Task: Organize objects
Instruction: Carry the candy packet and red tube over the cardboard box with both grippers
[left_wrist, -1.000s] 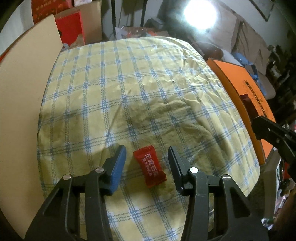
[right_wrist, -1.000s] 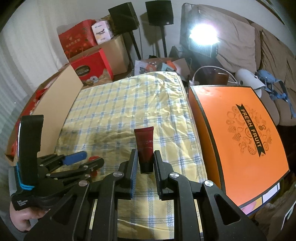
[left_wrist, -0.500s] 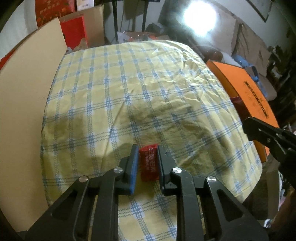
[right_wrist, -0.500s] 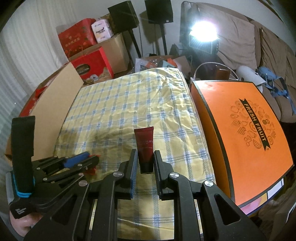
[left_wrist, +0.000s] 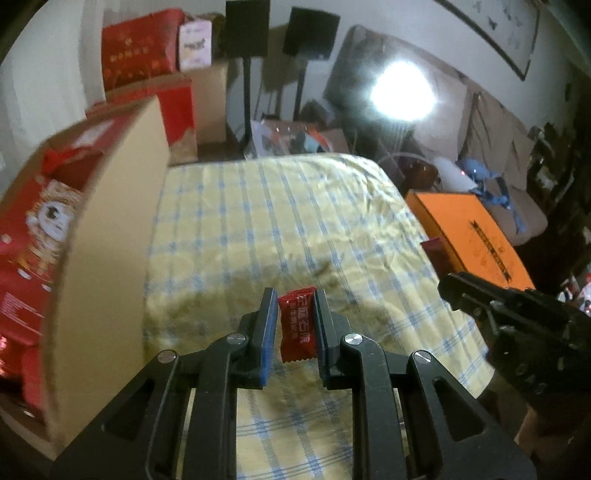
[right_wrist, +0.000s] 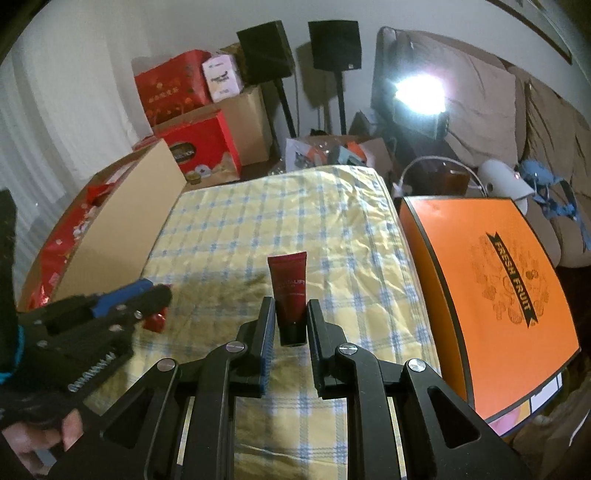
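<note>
Candy packet (left_wrist: 297, 324), red, is clamped between the closed jaws of the left gripper (left_wrist: 295, 325) and held clear above the checked cloth (left_wrist: 266, 221). Red tube (right_wrist: 290, 295) is pinched at its cap end by the right gripper (right_wrist: 290, 325), tube pointing away. Cloth between them is bare. An open cardboard box (left_wrist: 107, 236) borders the cloth's left edge, an orange box (right_wrist: 491, 295) its right edge. 2 speakers (right_wrist: 295, 46) stand behind.

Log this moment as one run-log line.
left gripper: shut on red candy packet | right gripper: shut on dark red tube | both above checked cloth
</note>
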